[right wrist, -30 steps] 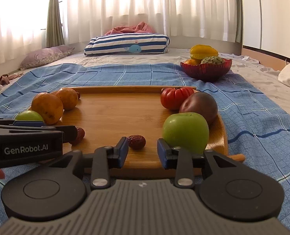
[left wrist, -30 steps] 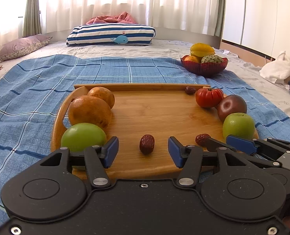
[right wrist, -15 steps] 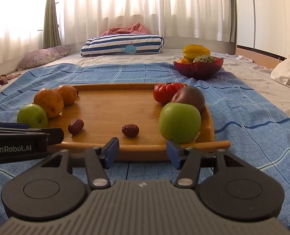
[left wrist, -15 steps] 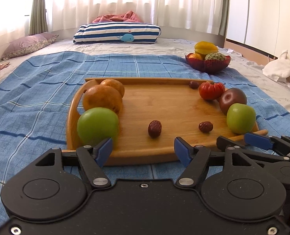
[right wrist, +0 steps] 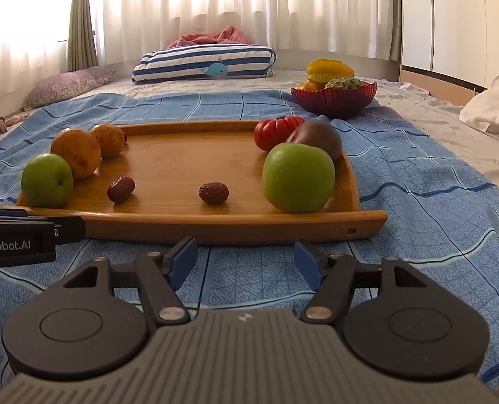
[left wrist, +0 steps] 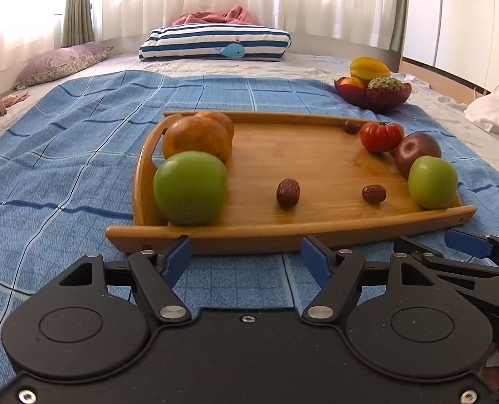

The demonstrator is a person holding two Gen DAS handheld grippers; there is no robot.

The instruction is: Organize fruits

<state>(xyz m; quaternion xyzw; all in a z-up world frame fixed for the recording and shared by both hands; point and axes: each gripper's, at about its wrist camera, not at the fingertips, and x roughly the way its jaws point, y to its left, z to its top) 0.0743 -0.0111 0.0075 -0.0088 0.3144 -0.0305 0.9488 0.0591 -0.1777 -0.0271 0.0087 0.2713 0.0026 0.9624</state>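
Both wrist views low, near, facing shared wooden tray (left wrist: 367, 235), side by side

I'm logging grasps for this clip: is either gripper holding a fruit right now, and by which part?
Nothing is held. The left gripper and right gripper have just been opening, empty, short of the wooden tray.

Two green apples (left wrist: 189, 188), three dates (left wrist: 287, 193), two brown pears (left wrist: 197, 139), one tomato (left wrist: 381, 136).

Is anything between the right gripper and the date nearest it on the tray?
Only the wooden tray's raised front rim. The right gripper, open and empty, sits before that rim; the date lies just past it with bare wood around it.
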